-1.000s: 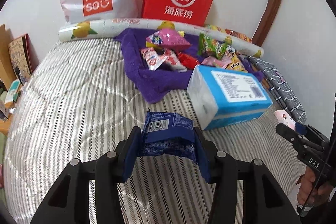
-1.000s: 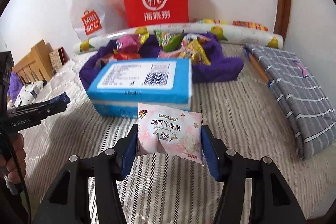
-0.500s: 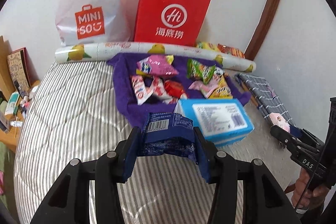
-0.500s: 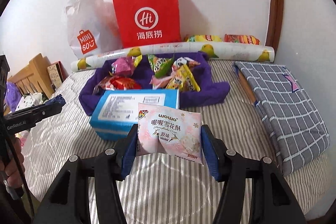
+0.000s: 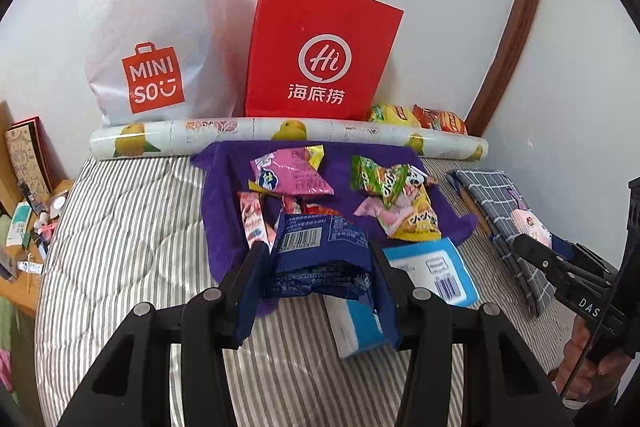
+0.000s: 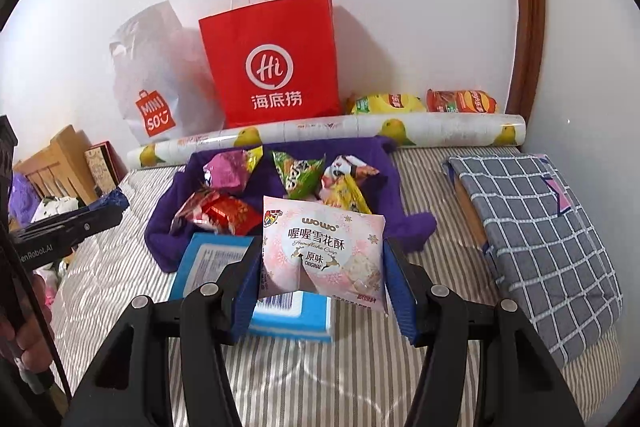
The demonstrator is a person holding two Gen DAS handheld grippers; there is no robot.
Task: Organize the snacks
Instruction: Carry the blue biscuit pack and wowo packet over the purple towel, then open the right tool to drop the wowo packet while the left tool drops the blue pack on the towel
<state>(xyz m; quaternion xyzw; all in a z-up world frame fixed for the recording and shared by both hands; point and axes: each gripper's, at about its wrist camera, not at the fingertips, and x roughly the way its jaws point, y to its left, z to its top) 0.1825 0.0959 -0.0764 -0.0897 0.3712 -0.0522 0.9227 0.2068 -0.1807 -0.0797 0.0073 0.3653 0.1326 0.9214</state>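
Plainly midway. Left tongs (image 5: pixel 318 277) clamped on a blue packet (image 5: pixel 320 259), barcode side up, held clear above the bed (image 5: pixel 132 251). Right tongs (image 6: pixel 320 279) clamped on a pink packet (image 6: pixel 322 253), likewise off the bed, in front of a blue box (image 6: pixel 200 267).

Already gathered, by the look of it: a loose heap of snacks on the purple cloth (image 5: pixel 224 179) — a pink bag (image 5: pixel 294 177), green bag (image 5: pixel 372 175), yellow bag (image 5: pixel 418 223) and some red-and-white wrappers, lying in no order, some overlapping. Two more bags, yellow chips (image 6: pixel 386 103) and orange chips (image 6: pixel 460 101), behind the fruit-printed roll (image 6: pixel 360 129) at the wall, well apart from the heap.

Still to do, as a judgement: the two carried packets not yet put down; no clear sign where meant to go. Possible destinations: the cloth heap, the red bag (image 5: pixel 320 47) or the white bag (image 5: pixel 156 27), both upright against the wall beyond the roll. Cannot tell whether either bag holds anything. Heap itself unsorted, chips untouched, so the larger share of the sorting likely ahead.

Both grips across the packets' width, soft wrappers slightly crumpled between the pads; a firm enough hold for a short carry, probably.
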